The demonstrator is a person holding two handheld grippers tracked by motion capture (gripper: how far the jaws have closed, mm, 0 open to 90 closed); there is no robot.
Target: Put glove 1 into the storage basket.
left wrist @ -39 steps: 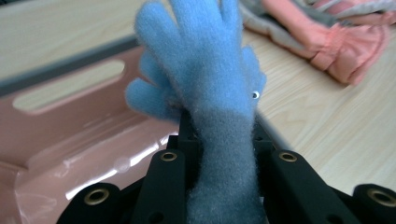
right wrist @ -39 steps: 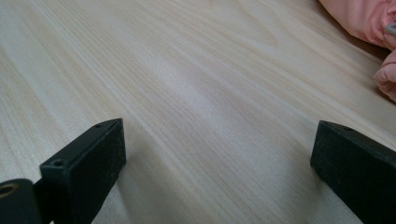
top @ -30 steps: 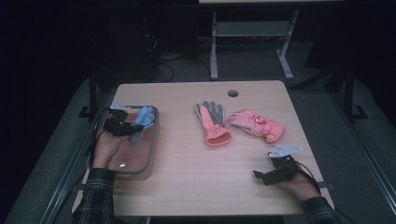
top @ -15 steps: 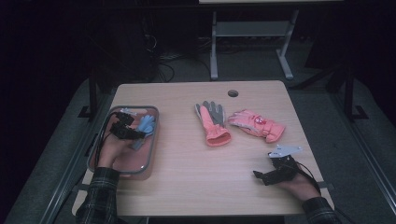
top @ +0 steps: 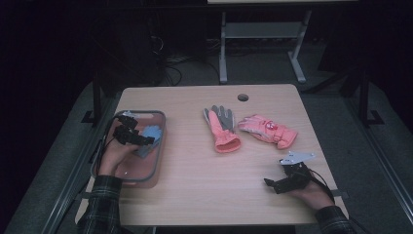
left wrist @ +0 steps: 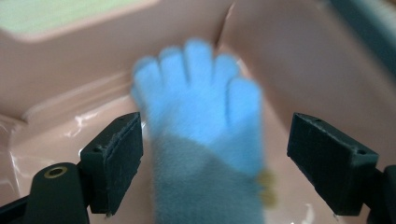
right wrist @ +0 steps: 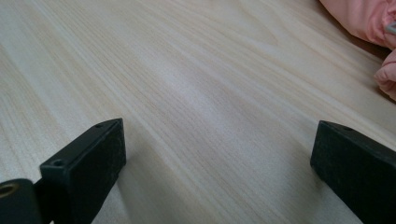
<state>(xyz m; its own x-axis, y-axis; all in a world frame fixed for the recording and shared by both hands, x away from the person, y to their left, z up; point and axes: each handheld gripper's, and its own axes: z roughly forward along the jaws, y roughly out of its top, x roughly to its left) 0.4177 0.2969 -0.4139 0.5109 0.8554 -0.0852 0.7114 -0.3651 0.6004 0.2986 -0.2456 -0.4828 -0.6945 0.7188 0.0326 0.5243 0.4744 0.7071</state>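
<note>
A blue and grey glove [top: 152, 138] lies in the pink tray [top: 146, 178] at the table's left. My left gripper [top: 144, 140] hovers over it inside the tray. In the left gripper view the glove [left wrist: 205, 135] sits blurred between the jaws of that gripper [left wrist: 215, 158]. The jaws have just been opening and the pads stand clear of the cloth on both sides. My right gripper [top: 271, 185] rests near the table's front right, open with nothing in it. The right gripper view shows its jaws [right wrist: 219, 168] wide apart over bare wood.
An orange and grey glove [top: 221, 127] and a pink glove [top: 267, 130] lie side by side mid-table; the pink glove [right wrist: 369, 23] peeks into the right gripper view. A round cable hole [top: 243, 97] sits near the far edge. Metal frames stand beyond the table.
The left gripper's jaws have opened off the blue glove, which now lies lower in the tray. The right hand has stayed where it was.
</note>
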